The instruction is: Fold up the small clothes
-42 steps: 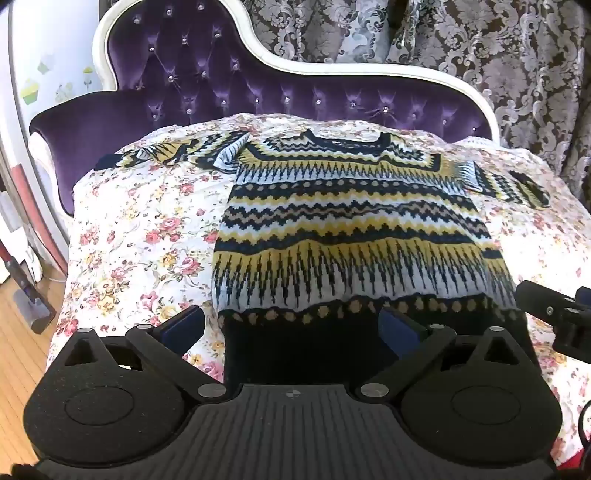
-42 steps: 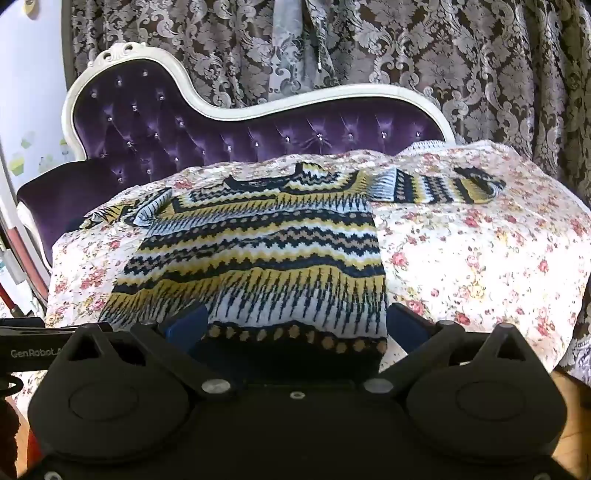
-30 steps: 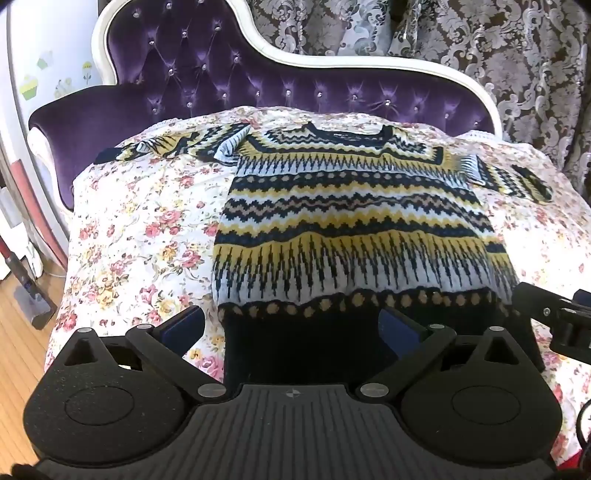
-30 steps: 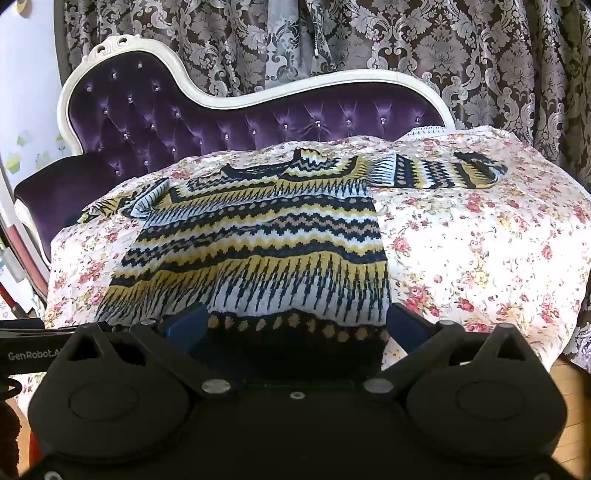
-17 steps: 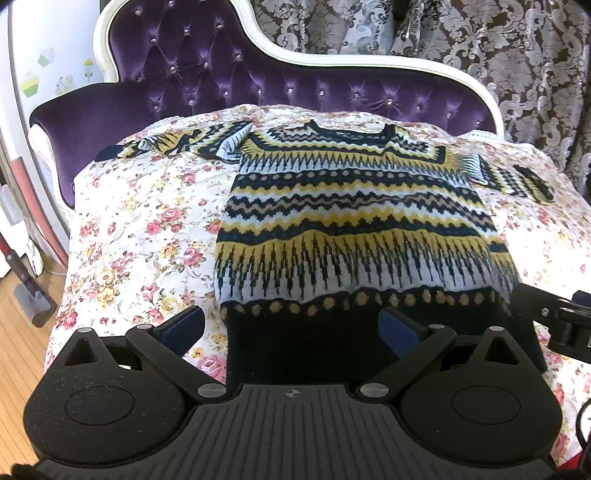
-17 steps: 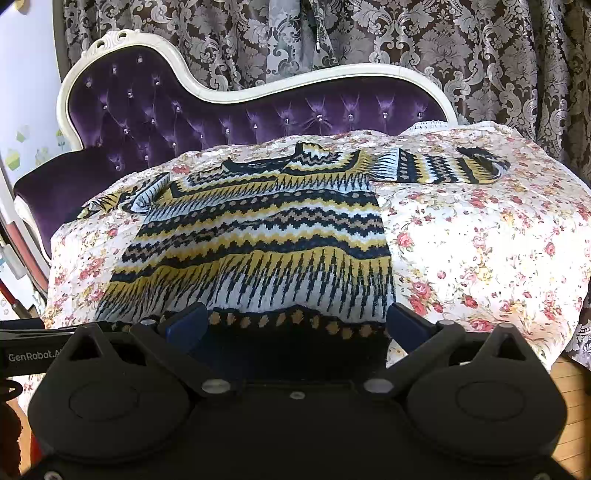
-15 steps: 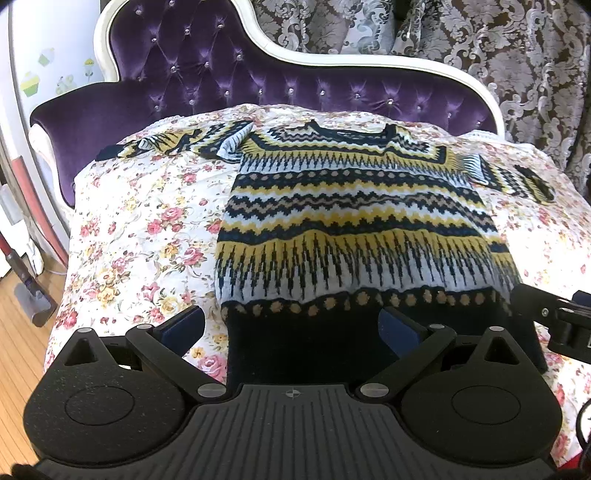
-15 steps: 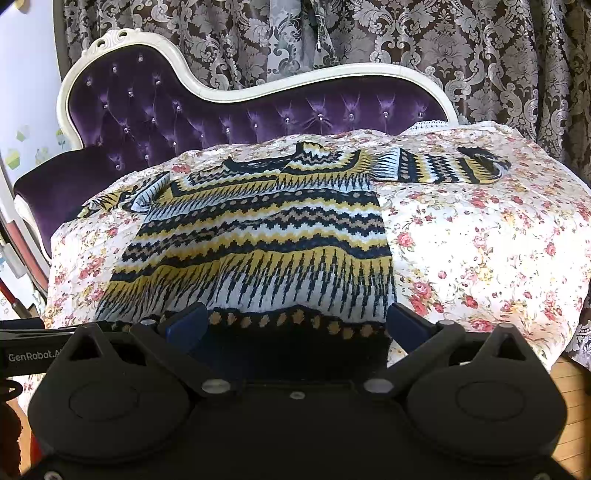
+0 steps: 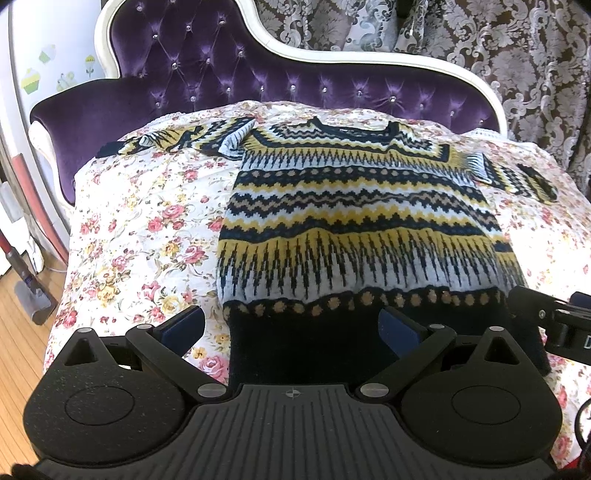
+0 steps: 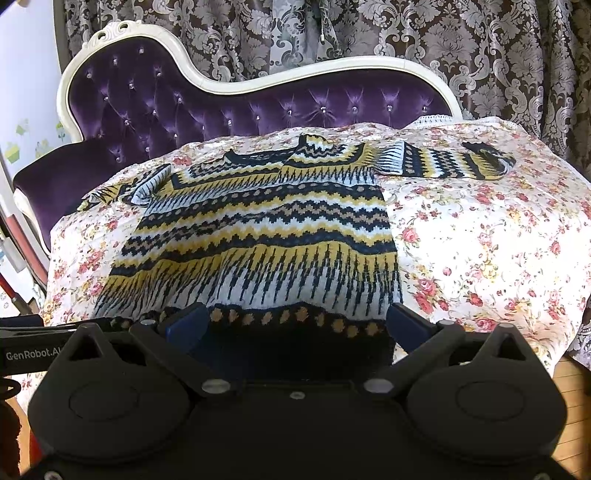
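A yellow, navy and white patterned sweater lies flat on the floral bedspread, sleeves spread left and right, dark hem nearest me. It also shows in the right wrist view. My left gripper is open and empty, its jaws wide apart over the left part of the hem. My right gripper is open and empty over the right part of the hem. The right gripper's body shows at the right edge of the left wrist view.
A purple tufted headboard with a white frame stands behind the bed, patterned curtains beyond it. Wooden floor and a vacuum head lie to the left of the bed. The bedspread extends right of the sweater.
Both grippers have drifted slightly towards the sweater's hem and stayed open. The sweater has not moved.
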`<state>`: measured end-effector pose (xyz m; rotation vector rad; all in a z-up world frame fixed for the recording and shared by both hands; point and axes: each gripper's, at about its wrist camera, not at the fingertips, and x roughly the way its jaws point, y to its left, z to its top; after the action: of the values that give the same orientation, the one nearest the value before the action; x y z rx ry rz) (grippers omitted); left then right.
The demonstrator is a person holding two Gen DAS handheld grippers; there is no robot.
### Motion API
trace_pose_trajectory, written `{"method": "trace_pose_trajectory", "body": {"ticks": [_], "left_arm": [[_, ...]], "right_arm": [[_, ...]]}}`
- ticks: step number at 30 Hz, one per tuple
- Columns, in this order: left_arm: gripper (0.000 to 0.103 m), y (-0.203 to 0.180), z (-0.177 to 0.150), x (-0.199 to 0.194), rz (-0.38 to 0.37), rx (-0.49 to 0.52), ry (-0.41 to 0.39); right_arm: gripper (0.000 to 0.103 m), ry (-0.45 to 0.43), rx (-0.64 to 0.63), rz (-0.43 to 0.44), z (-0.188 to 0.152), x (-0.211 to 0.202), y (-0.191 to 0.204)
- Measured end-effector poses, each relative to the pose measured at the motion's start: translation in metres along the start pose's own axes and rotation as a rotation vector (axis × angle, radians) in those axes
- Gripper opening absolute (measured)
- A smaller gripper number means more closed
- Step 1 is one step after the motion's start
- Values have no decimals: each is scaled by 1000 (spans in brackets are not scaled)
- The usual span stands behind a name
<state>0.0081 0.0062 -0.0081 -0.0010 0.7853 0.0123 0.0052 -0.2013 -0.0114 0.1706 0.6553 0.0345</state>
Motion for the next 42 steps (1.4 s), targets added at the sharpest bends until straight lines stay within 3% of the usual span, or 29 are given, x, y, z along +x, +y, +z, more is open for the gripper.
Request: {"method": "trace_pose_trajectory", "body": {"ticks": [21, 42], "left_arm": [[101, 1, 8, 18, 3, -5, 38], [101, -2, 51, 56, -24, 5, 68]], "right_arm": [[102, 58, 17, 24, 7, 23, 0], [102, 121, 71, 36, 41, 67, -12]]}}
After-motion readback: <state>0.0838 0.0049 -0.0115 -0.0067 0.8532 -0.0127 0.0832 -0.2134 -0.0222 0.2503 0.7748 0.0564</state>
